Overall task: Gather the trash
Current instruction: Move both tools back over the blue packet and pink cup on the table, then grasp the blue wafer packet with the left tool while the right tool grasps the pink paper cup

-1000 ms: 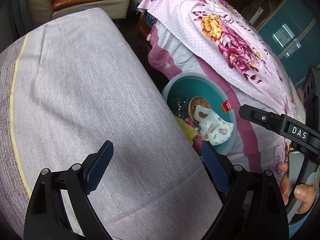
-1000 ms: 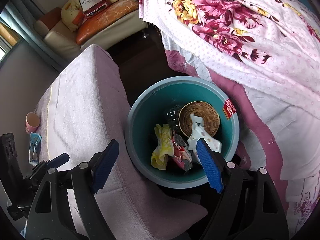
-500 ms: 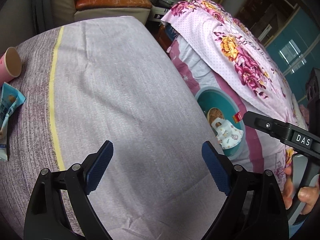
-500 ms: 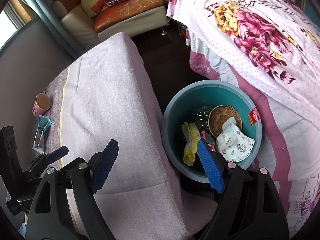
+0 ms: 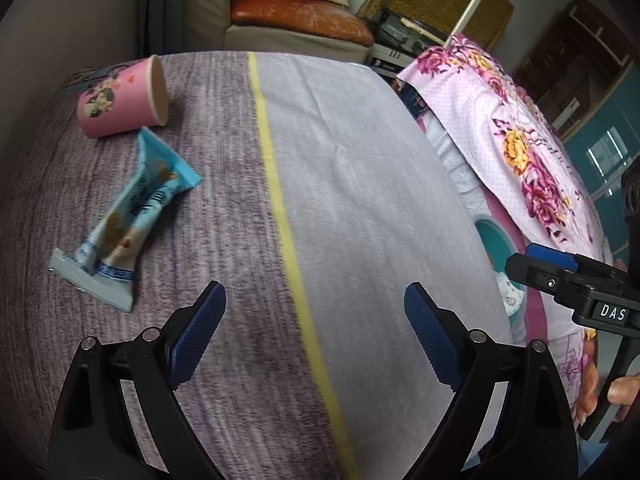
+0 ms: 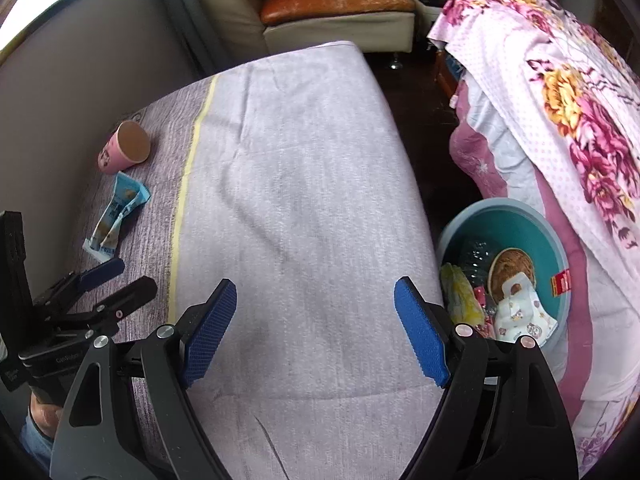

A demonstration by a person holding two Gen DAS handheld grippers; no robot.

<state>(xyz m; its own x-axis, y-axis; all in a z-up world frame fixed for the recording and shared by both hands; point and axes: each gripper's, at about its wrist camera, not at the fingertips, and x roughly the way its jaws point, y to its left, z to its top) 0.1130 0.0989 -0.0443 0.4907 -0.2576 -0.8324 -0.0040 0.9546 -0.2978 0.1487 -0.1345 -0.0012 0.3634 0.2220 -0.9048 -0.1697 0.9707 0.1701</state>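
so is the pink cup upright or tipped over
Tipped over: the pink cup lies on its side on the bedspread, open mouth facing sideways.

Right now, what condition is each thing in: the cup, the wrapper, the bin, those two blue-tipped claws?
Pink paper cup: tipped on its side, on the cloth.
Light blue snack wrapper: crumpled, lying beside the cup.
Round teal trash bin: open, partly filled with trash.
Left gripper: open, empty.
Right gripper: open, empty.

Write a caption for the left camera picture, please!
Open left gripper hovers over the striped purple tablecloth, near a crumpled blue snack wrapper and a tipped pink paper cup.
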